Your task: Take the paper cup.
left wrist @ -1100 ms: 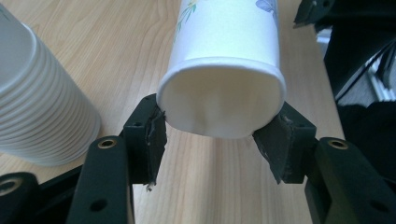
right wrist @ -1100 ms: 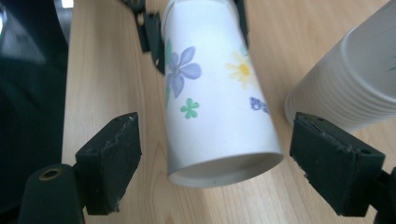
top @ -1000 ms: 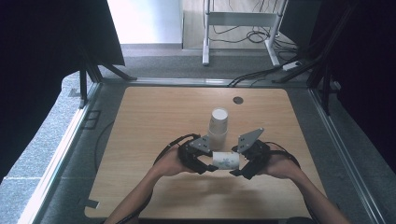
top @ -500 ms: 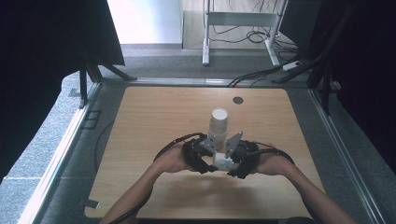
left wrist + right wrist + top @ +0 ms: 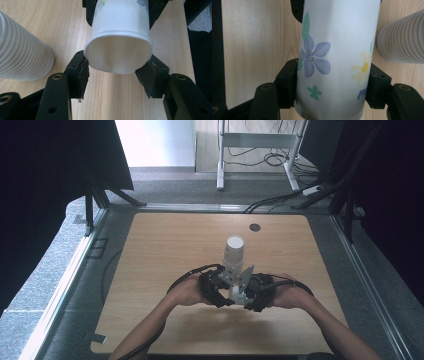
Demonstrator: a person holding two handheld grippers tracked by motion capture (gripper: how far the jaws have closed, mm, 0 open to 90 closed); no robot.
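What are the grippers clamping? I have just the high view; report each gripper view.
Observer: The left gripper is shut on a paper cup at its open end, which is squeezed out of round.
Operator: Now the right one.
Observer: The right gripper is shut on the same cup's wall, which bears printed flowers.
Operator: Describe the stack.
Observer: The stack is ribbed white cups, standing apart from the held cup.

No legible text; blue marks on cup (image 5: pixel 337 62) unreadable.
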